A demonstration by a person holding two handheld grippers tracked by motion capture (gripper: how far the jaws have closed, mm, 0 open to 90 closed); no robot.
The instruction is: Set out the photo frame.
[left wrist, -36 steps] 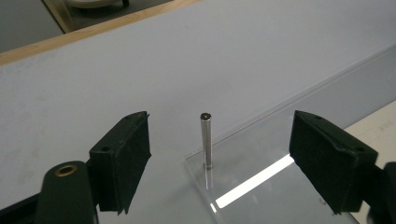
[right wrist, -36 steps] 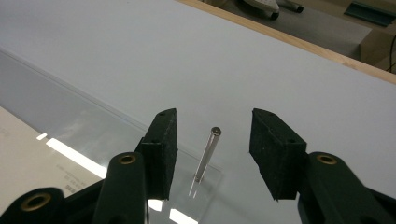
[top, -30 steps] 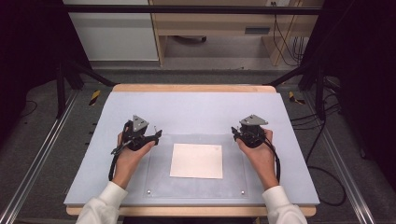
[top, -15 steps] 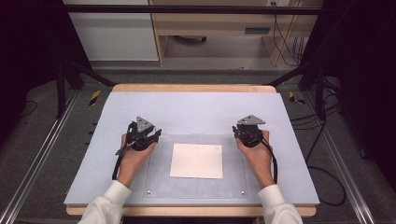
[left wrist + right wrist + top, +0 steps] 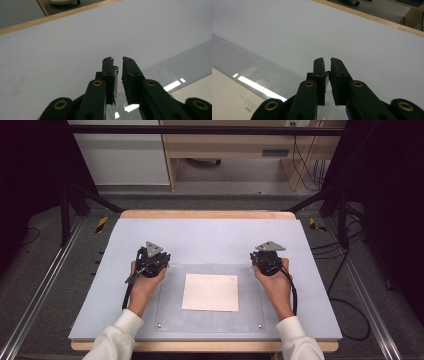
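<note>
A: Where do your hands sit on the counter (image 5: 210, 235)?

B: Your left gripper (image 5: 151, 260) rests at the far-left corner of the clear plate (image 5: 210, 317), your right gripper (image 5: 268, 260) at its far-right corner. Each carries a grey three-cornered plate on top, and a cable trails back along each wrist.

A: And what lies between them?

B: A cream sheet of paper (image 5: 210, 292), flat under or on the clear plate; you cannot tell which from above. It sits midway between your hands, apart from both grippers. Whether your jaws are parted cannot be made out here. Your white sleeves enter from the near edge.
</note>
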